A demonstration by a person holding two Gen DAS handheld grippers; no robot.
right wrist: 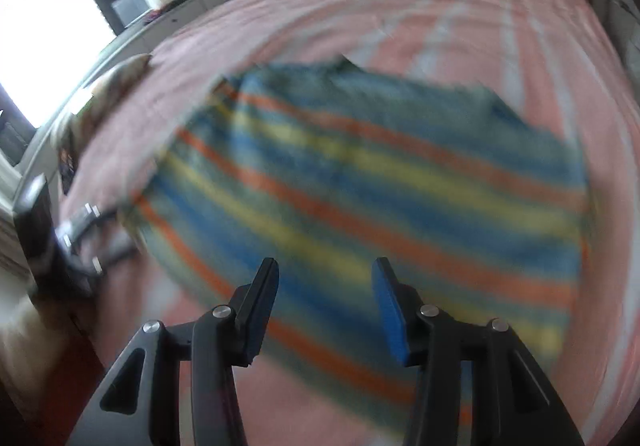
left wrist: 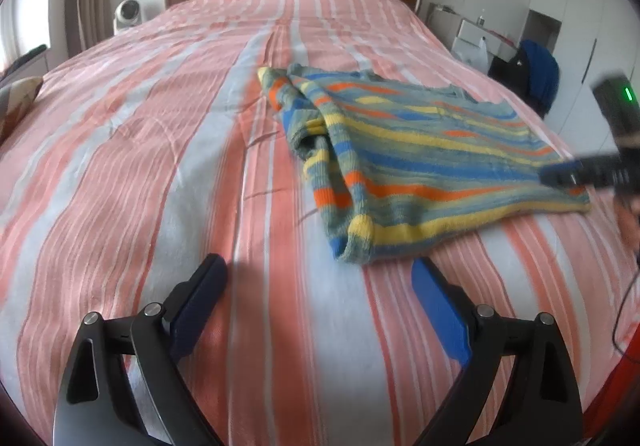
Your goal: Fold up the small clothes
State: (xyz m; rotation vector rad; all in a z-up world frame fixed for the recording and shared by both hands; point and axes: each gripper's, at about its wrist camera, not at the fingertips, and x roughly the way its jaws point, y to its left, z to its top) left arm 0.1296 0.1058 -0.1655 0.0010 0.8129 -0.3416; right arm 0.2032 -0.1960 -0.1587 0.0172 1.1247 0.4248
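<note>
- Striped sweater (left wrist: pixel 420 166) lay flat on the bedspread (left wrist: pixel 140 166), toward the bed's right edge, one sleeve folded over the body.
- Left gripper (left wrist: pixel 320 286) hung over the bedspread near the foot edge, jaws spread wide, nothing between.
- Right gripper (right wrist: pixel 324 286) sat above the sweater, jaws partly apart, pinching nothing; view blurred.

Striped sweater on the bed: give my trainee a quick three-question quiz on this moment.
1. True or false: the left hand-held gripper grips the striped sweater.
2. Which sleeve is folded over the body: image-left or image-right in the left wrist view?
3. Does the right hand-held gripper hold cloth?

Key: 1 false, open over the bedspread. 2 image-left. 3 no, nothing between its jaws.
</note>
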